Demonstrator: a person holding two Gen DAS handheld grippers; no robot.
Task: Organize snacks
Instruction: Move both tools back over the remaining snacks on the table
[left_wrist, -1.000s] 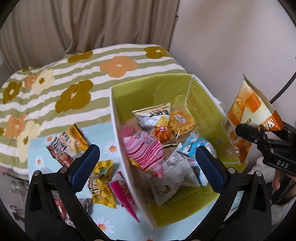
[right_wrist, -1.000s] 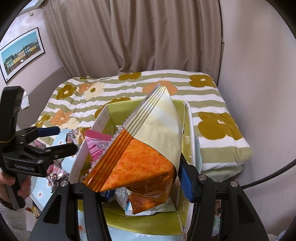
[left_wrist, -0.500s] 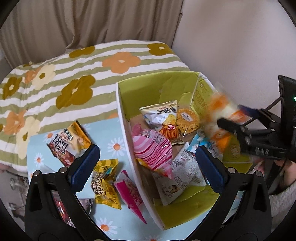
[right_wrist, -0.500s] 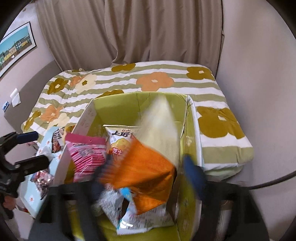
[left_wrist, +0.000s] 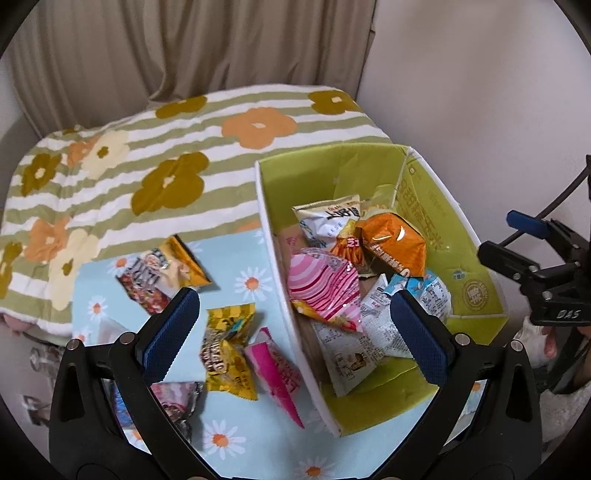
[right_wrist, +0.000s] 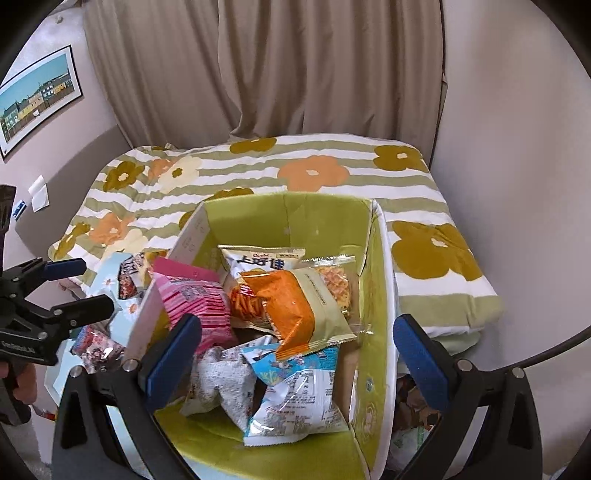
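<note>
Striped floral quilt under cardboard box holding crinkly packets.

Beige curtains, floral striped bed

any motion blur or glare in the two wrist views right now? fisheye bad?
Left wrist: sharp, a small glare streak on the orange bag in the green box. Right wrist: sharp too, soft even light, faint sheen on the blue-white packet. Both: strong fisheye, dark round vignette at the corners.
</note>
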